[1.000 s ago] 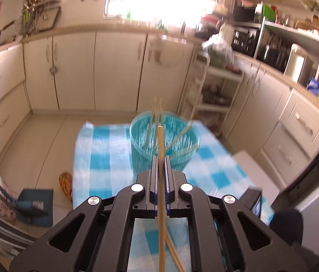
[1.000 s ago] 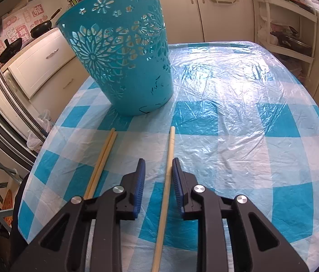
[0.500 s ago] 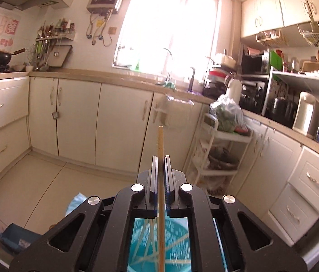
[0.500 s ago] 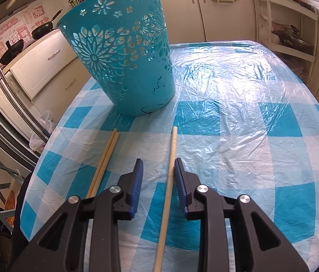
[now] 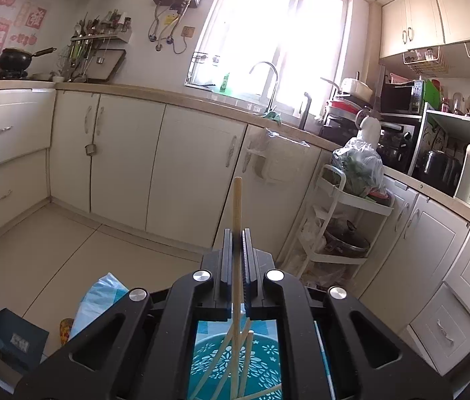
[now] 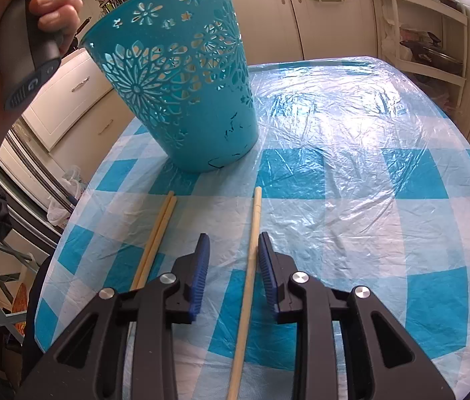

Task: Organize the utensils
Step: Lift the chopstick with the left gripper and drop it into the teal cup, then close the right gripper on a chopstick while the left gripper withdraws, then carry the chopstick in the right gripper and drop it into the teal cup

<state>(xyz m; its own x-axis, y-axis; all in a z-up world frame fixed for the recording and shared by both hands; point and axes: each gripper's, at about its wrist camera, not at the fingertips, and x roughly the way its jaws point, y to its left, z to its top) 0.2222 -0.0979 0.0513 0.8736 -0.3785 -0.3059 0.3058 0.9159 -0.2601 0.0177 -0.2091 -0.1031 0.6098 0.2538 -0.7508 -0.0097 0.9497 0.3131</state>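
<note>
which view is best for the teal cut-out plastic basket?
Right wrist view: the teal cut-out plastic basket stands whole on the checked tablecloth, rim to base, its outer wall unobstructed. The left wrist view shows only part of its inside from above, with wooden chopsticks in it, framed by the gripper body.

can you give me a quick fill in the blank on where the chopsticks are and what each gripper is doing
1. The left gripper is shut on a single ____.
2. The chopstick between the right gripper pads lies on the ____ tablecloth.
3. A pair of chopsticks lies to the ____ of the right gripper.
4. The blue basket stands ____ on the table.

Missing words: chopstick; checked; left; upright
</note>
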